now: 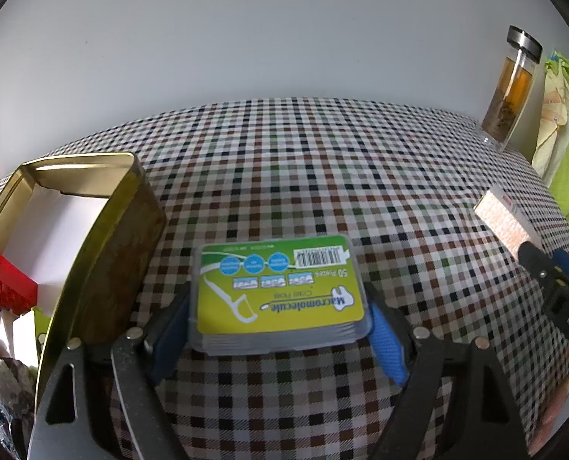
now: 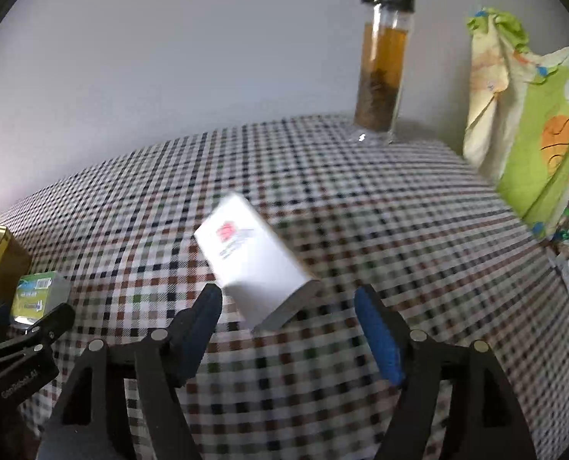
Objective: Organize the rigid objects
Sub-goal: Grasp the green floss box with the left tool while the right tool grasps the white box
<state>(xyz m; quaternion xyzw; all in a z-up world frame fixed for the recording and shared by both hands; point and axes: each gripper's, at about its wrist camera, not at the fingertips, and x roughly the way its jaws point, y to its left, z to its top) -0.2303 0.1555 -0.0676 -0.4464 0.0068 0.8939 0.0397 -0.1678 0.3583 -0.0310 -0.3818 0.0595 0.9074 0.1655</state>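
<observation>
A clear box of floss picks with a green label point(image 1: 280, 291) lies flat on the checked tablecloth, and my left gripper point(image 1: 278, 306) is shut on it, one blue pad against each short side. Just left of it stands an open gold tin point(image 1: 104, 245) holding a red brick point(image 1: 4, 280). A white carton with a red mark point(image 2: 250, 260) sits askew between the fingers of my right gripper point(image 2: 288, 295). Its left fingertip touches the carton. The right blue pad point(image 2: 376, 329) stands apart from it, so this gripper is open. The right wrist view is blurred.
A tall glass bottle of amber tea with a metal cap point(image 2: 380, 65) stands at the table's far edge by the wall. A green and yellow printed cloth bag point(image 2: 526, 122) hangs off the right side. The right gripper point(image 1: 549, 258) shows at the left wrist view's right edge.
</observation>
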